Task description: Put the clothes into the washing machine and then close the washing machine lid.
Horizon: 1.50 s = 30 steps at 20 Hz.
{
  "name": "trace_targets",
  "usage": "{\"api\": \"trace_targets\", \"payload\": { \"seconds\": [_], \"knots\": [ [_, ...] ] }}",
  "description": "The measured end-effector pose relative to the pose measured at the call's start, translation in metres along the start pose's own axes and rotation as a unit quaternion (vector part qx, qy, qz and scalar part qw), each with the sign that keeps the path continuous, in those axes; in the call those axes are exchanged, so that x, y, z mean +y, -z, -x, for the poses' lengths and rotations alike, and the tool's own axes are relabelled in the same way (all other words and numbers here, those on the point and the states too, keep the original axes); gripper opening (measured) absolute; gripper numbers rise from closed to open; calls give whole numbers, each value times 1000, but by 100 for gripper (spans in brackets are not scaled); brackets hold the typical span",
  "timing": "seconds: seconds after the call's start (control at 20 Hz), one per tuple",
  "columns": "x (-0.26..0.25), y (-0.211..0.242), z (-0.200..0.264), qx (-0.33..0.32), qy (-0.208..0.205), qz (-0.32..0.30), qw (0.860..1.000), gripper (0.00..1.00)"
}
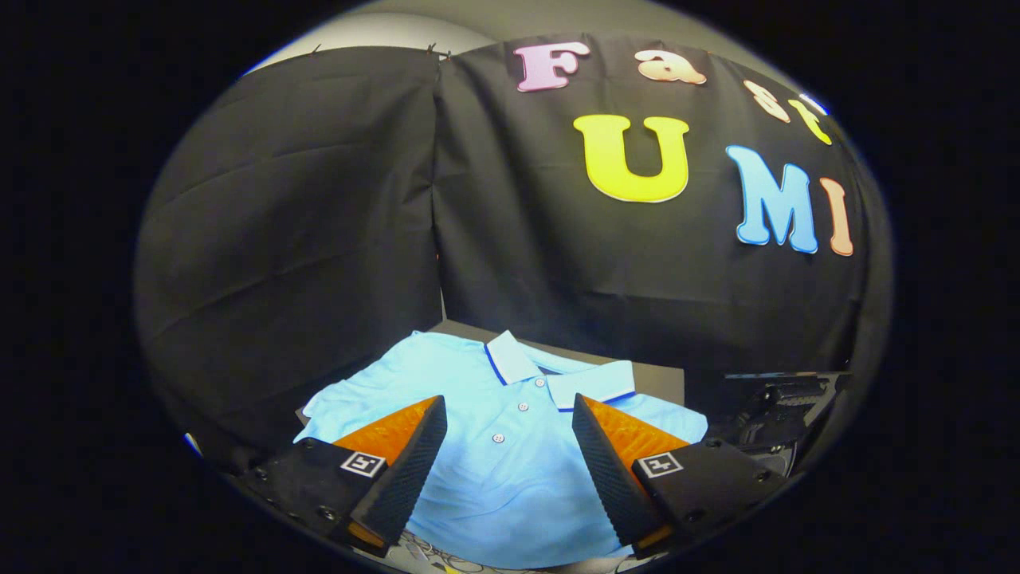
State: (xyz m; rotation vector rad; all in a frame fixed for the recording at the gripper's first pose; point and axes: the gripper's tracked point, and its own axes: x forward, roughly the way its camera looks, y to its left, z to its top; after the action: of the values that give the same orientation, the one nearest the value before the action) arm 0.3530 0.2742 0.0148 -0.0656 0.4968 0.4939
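Note:
A light blue polo shirt point(494, 414) lies spread flat on a dark table point(661, 381), collar pointing away toward the booth wall, its button placket running between my fingers. My gripper point(508, 410) hovers open above the shirt's chest, one finger over each side of the placket, and nothing is between the fingers. The shirt's lower hem is hidden under the gripper.
A dark piece of equipment point(777, 410) sits beyond the right finger, beside the shirt's right shoulder. The black cloth wall stands close behind the table. Some printed paper point(434, 552) shows just under the gripper at the shirt's near edge.

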Motion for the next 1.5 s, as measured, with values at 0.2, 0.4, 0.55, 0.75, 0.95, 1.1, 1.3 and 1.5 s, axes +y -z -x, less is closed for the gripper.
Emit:
{"api": "trace_targets", "payload": {
  "seconds": [0.2,0.4,0.55,0.75,0.95,1.1,1.3,1.5],
  "knots": [
    [5,17,-29,62,-10,20,998,98],
    [7,31,-44,99,-11,43,994,98],
    [9,45,-53,132,-20,35,990,98],
    [5,48,-58,142,-30,5,989,93],
    [8,44,-60,125,-45,-3,991,36],
    [9,43,-60,116,-56,19,992,18],
    [9,39,-60,94,-47,0,994,2],
    [9,22,-50,51,-51,-24,997,2]
  ]
}}
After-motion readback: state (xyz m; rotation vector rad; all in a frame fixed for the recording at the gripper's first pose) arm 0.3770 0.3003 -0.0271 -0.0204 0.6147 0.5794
